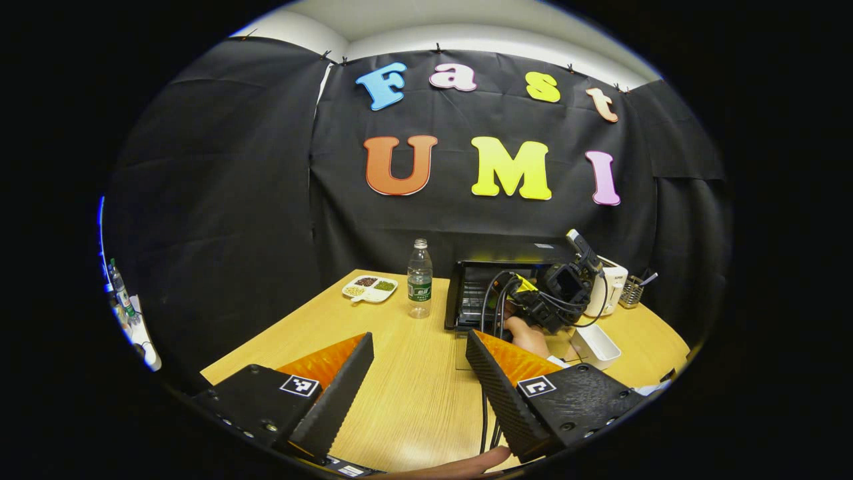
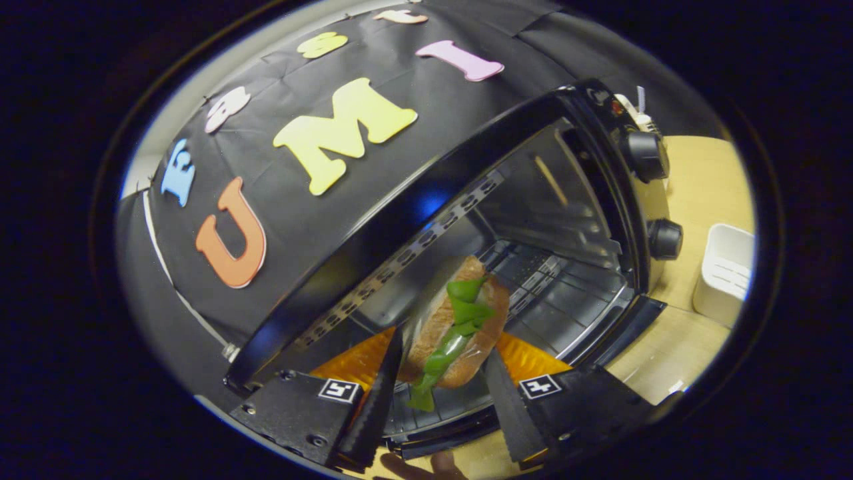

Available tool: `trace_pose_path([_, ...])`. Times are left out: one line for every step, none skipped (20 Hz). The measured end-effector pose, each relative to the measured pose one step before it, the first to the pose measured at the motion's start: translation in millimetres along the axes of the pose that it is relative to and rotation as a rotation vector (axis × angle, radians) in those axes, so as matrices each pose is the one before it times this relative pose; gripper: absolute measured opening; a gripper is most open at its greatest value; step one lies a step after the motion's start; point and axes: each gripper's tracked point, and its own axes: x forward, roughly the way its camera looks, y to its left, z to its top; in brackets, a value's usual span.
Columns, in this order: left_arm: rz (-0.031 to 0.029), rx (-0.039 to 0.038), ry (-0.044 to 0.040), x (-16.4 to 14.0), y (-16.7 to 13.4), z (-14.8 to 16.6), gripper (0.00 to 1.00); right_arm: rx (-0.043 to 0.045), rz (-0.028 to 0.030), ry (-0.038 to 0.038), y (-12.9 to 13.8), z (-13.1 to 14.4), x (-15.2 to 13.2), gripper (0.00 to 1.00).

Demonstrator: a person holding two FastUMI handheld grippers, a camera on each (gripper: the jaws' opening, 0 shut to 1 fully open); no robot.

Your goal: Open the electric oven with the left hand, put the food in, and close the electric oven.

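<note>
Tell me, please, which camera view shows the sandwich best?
The right gripper view: the sandwich sits close up between the right hand-held gripper fingers, inside the open oven. In the left gripper view, that gripper hides it.

The table (image 1: 413, 373) looks like pale, matt wood grain. At two o'clock on it, the oven (image 2: 533, 220) has glossy black casing and dull grey metal walls inside. The sandwich (image 2: 453, 320) sits in shiny clear wrap. The bottle (image 1: 419, 279) is clear plastic; the white tub (image 1: 595, 345) smooth plastic.
</note>
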Motion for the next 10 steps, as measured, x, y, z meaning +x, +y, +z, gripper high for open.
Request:
trace_pose_path([0.00033,-0.00134,0.00173,-0.23,-0.47,-0.19,0.92,-0.02430,-0.00746,0.03078,-1.06,-6.44,-0.33,0.77])
trace_pose_path([0.00022,-0.00133,-0.00076,-1.34,0.00,0.70,0.93,-0.03823,-0.00420,0.02579,-0.29,-4.52,-1.47,0.81])
trace_pose_path([0.00249,-0.00018,-0.00138,-0.38,-0.06,0.77,0.93,-0.04469,-0.00527,0.02047,-0.41,-2.51,1.07,0.72])
trace_pose_path([0.00427,0.00020,0.00239,-0.16,0.14,-0.95,0.93,-0.04726,-0.00872,0.00759,-1.45,0.50,0.02,0.77])
trace_pose_path([0.00102,0.00089,0.00194,-1.17,-0.08,0.12,0.93,-0.04990,-0.00643,0.00313,-0.22,0.12,1.03,0.91])
trace_pose_path([0.00109,0.00251,-0.00037,-2.13,-0.14,-1.17,0.93,-0.04114,-0.00126,0.01245,-0.27,-1.38,-0.70,0.84])
trace_pose_path([0.00368,0.00225,0.00119,-0.59,0.96,-0.81,0.93,-0.04527,-0.00245,0.01966,0.38,-4.22,-0.25,0.96])
trace_pose_path([0.00458,0.00013,0.00355,0.71,0.69,-2.12,0.93,-0.03575,-0.00066,0.02198,-0.70,-2.98,-0.97,0.88])
trace_pose_path([0.00265,-0.00039,0.00195,0.44,-0.74,-0.69,0.93,-0.04049,-0.00017,0.01839,0.47,-2.92,-2.95,0.97])
trace_pose_path([0.00179,-0.00101,-0.00116,-0.21,-0.81,0.37,0.93,-0.03377,-0.00236,0.00792,-0.53,-0.74,-1.56,0.89])
